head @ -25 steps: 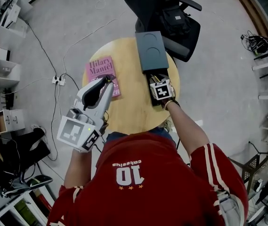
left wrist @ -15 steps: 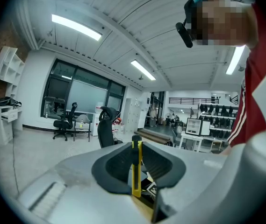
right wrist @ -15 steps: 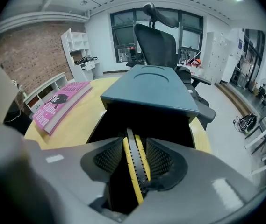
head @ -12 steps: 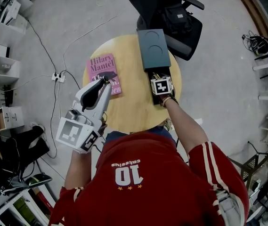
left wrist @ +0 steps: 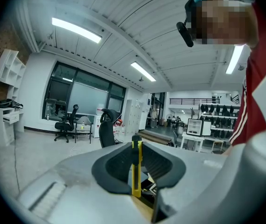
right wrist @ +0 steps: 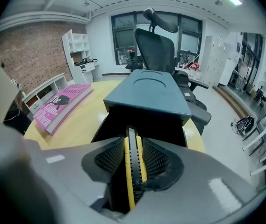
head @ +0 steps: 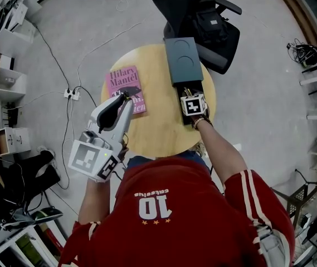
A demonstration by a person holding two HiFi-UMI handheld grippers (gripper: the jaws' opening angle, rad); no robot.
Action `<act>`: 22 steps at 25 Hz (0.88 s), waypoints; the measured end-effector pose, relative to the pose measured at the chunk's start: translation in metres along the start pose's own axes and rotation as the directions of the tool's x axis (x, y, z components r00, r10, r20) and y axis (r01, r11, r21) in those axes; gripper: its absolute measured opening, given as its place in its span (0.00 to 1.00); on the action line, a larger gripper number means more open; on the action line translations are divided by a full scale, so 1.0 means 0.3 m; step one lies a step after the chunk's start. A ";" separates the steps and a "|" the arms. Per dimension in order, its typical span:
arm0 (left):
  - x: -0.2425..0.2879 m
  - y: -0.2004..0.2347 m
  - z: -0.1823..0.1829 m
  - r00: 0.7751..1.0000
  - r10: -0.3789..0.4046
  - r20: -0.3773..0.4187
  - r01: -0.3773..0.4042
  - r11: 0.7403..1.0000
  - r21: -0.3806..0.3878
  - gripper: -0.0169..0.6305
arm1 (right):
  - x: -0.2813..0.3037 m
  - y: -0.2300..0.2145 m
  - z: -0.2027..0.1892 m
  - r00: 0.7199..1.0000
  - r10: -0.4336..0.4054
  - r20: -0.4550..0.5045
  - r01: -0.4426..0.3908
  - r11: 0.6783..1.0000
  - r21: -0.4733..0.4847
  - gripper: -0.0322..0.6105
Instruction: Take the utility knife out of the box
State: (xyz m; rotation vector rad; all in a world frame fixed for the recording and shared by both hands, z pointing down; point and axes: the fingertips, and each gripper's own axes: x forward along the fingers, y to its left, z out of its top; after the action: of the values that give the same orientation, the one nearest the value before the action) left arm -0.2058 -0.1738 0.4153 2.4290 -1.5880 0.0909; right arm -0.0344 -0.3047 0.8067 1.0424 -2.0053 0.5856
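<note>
Round wooden worktop (head: 158, 132) carries a pink book (head: 122, 79) and a grey-blue box (right wrist: 151, 94) with its black tray drawn out. Right gripper (right wrist: 133, 148): jaws have just been closing and meet both sides of the yellow-and-black utility knife (right wrist: 132, 164), which lies in that tray. Left gripper (left wrist: 136, 155), tip above the book, clenches a second yellow knife (left wrist: 136, 174) edge-on.

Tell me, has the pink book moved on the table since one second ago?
No. The pink book keeps its place near the round table's left edge, equally far from the dark box.
</note>
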 end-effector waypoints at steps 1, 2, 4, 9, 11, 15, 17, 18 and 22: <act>-0.002 -0.001 0.002 1.000 0.000 0.003 0.000 1.000 0.001 0.14 | -0.006 -0.004 0.001 1.000 -0.003 0.007 0.003 1.000 0.004 0.25; -0.006 -0.001 0.004 1.000 0.001 0.005 -0.001 1.000 0.002 0.14 | -0.016 -0.007 0.004 1.000 -0.008 0.011 0.007 1.000 0.005 0.25; -0.017 -0.001 0.008 1.000 0.004 0.008 -0.004 1.000 0.007 0.14 | -0.041 -0.008 0.011 1.000 -0.014 0.023 0.014 1.000 0.002 0.24; -0.038 -0.006 0.005 1.000 0.008 0.007 -0.008 1.000 0.015 0.14 | -0.095 -0.006 0.019 0.997 -0.003 0.073 0.006 1.000 -0.030 0.24; -0.049 -0.006 0.005 1.000 0.007 0.012 -0.007 1.000 0.018 0.14 | -0.116 -0.003 0.029 0.995 -0.004 0.099 0.007 0.999 -0.038 0.24; -0.071 -0.017 0.014 0.999 0.006 0.032 -0.007 1.000 0.020 0.14 | -0.178 -0.005 0.039 0.992 -0.013 0.128 0.017 0.999 -0.028 0.24; -0.082 -0.024 0.018 0.999 0.002 0.038 -0.003 1.000 0.024 0.14 | -0.211 -0.008 0.048 0.988 -0.018 0.151 0.023 0.999 -0.027 0.24; -0.087 -0.027 0.020 0.999 -0.002 0.041 0.001 1.000 0.027 0.14 | -0.230 -0.008 0.053 0.987 -0.023 0.162 0.027 0.999 -0.024 0.24; -0.104 -0.037 0.022 0.999 -0.017 0.049 0.016 0.999 0.037 0.14 | -0.305 -0.007 0.070 0.979 -0.040 0.197 0.042 0.999 -0.005 0.24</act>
State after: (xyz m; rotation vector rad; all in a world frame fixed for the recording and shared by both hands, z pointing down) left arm -0.2089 -0.1431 0.4016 2.4904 -1.6004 0.0587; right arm -0.0093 -0.2775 0.7203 1.1728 -2.1494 0.4655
